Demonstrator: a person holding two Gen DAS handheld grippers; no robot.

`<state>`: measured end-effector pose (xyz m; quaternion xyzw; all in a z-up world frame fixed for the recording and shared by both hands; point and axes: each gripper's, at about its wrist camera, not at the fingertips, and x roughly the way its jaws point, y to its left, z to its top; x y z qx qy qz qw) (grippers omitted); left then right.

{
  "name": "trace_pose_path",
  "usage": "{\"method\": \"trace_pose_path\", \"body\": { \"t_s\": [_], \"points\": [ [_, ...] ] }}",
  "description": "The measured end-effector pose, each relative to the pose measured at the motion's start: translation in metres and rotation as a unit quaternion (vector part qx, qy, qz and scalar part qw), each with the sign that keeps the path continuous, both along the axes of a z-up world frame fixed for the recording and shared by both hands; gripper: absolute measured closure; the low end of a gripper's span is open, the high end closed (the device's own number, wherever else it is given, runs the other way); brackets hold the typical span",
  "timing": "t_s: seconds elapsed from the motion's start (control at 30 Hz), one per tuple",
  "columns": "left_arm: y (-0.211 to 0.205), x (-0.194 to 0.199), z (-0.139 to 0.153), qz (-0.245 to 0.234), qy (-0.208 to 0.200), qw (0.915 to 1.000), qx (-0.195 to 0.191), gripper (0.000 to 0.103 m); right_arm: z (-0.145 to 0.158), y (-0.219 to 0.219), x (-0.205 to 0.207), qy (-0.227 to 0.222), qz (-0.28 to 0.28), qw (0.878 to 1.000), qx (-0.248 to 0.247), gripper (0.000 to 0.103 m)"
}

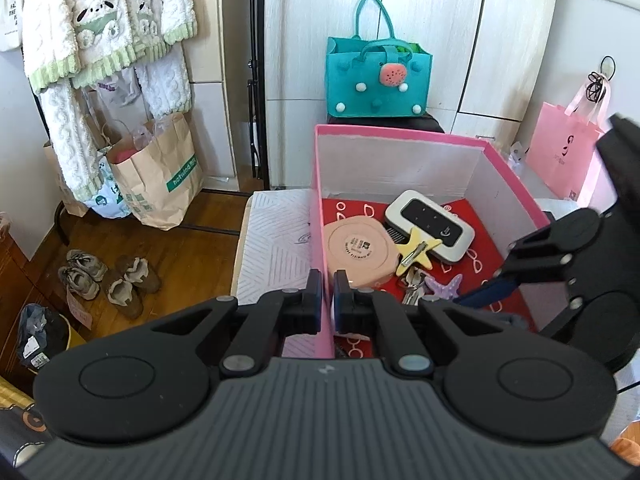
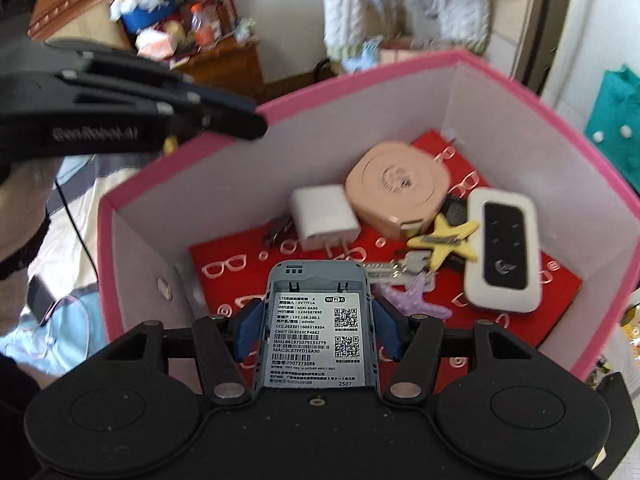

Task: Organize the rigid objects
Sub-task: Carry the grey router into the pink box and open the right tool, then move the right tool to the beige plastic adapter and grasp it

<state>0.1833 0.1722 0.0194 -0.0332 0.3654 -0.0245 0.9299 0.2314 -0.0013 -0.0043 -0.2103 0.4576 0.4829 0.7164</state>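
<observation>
Grey router shell (image 2: 316,320): rectangular, white label with barcodes, two QR codes, lower centre of right wrist view; clamped at both sides by right gripper (image 2: 317,330), blue pads (image 2: 250,326) touching its edges, held over box interior.

Pink box (image 2: 360,80): white inner walls, red glasses-print liner. Contents: peach round case (image 2: 394,192), white charger (image 2: 324,216), white-black router (image 2: 504,248), yellow starfish clip (image 2: 444,240), purple starfish (image 2: 416,296), keys (image 2: 392,266).

Left gripper (image 1: 328,300): nearly closed astride box's left wall, apparently pinching it.

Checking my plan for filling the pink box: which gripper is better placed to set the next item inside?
Right. The right gripper already grips a grey labelled device above the red lining of the pink cardboard box. The left gripper is clamped on the pink wall, seemingly steadying the box.
</observation>
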Motion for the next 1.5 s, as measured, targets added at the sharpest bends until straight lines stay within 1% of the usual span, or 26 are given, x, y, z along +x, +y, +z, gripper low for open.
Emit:
{"method": "trace_pose_path", "body": {
  "t_s": [0.07,0.17,0.23,0.3,0.37,0.47,0.53,0.6,0.67,0.73,0.83,0.97,1.1,1.17,1.27,1.33,1.43,1.47,1.5],
  "points": [
    [-0.001,0.000,0.001,-0.001,-0.002,1.0000,0.006,0.098,0.001,-0.002,0.001,0.004,0.006,1.000,-0.003,0.039],
    [-0.002,0.001,0.000,-0.002,-0.001,1.0000,0.009,0.098,0.008,-0.012,0.003,-0.027,-0.018,0.999,0.008,0.038],
    [-0.003,0.002,0.000,-0.002,0.000,0.9999,0.011,0.098,0.020,-0.027,0.003,-0.050,-0.042,0.997,0.033,0.038],
    [-0.005,0.002,-0.001,-0.003,0.000,0.9999,0.014,0.098,0.034,-0.046,0.003,-0.063,-0.059,0.994,0.070,0.038],
    [-0.005,0.002,0.000,-0.004,0.001,0.9999,0.016,0.098,0.047,-0.067,0.001,-0.085,-0.077,0.987,0.110,0.038],
    [-0.005,0.001,-0.001,-0.005,0.003,0.9999,0.016,0.097,0.064,-0.099,-0.003,-0.136,-0.111,0.973,0.153,0.033],
    [-0.004,0.001,-0.002,-0.006,0.002,0.9999,0.016,0.097,0.069,-0.119,-0.003,-0.163,-0.135,0.963,0.165,0.033],
    [-0.004,0.001,-0.002,-0.007,0.004,0.9998,0.016,0.097,0.067,-0.140,0.001,-0.172,-0.168,0.956,0.170,0.033],
    [-0.004,0.001,-0.002,-0.009,0.005,0.9998,0.019,0.097,0.062,-0.159,0.006,-0.163,-0.203,0.949,0.177,0.033],
    [-0.004,0.001,-0.003,-0.010,0.006,0.9997,0.019,0.097,0.050,-0.173,0.012,-0.146,-0.238,0.943,0.179,0.033],
    [-0.004,0.000,-0.005,-0.011,0.010,0.9997,0.021,0.098,0.023,-0.186,0.016,-0.137,-0.292,0.931,0.174,0.033],
    [-0.005,-0.002,-0.006,-0.012,0.013,0.9996,0.021,0.098,-0.017,-0.191,0.019,-0.134,-0.353,0.914,0.148,0.033],
    [-0.005,-0.002,-0.006,-0.012,0.014,0.9996,0.022,0.098,-0.044,-0.195,0.018,-0.123,-0.371,0.910,0.135,0.033],
    [-0.005,-0.003,-0.006,-0.012,0.013,0.9996,0.023,0.098,-0.052,-0.192,0.020,-0.131,-0.376,0.909,0.119,0.033],
    [-0.004,-0.004,-0.006,-0.011,0.012,0.9996,0.022,0.098,-0.058,-0.188,0.024,-0.147,-0.374,0.910,0.101,0.032],
    [-0.005,-0.004,-0.006,-0.011,0.013,0.9996,0.022,0.098,-0.063,-0.187,0.025,-0.153,-0.368,0.911,0.104,0.033],
    [-0.005,-0.004,-0.006,-0.011,0.013,0.9996,0.023,0.098,-0.069,-0.186,0.029,-0.155,-0.374,0.908,0.106,0.033],
    [-0.005,-0.004,-0.006,-0.011,0.013,0.9996,0.023,0.098,-0.071,-0.186,0.029,-0.158,-0.376,0.907,0.106,0.035],
    [-0.005,-0.004,-0.006,-0.011,0.013,0.9996,0.023,0.098,-0.072,-0.185,0.028,-0.162,-0.377,0.906,0.104,0.040]
  ]
}}
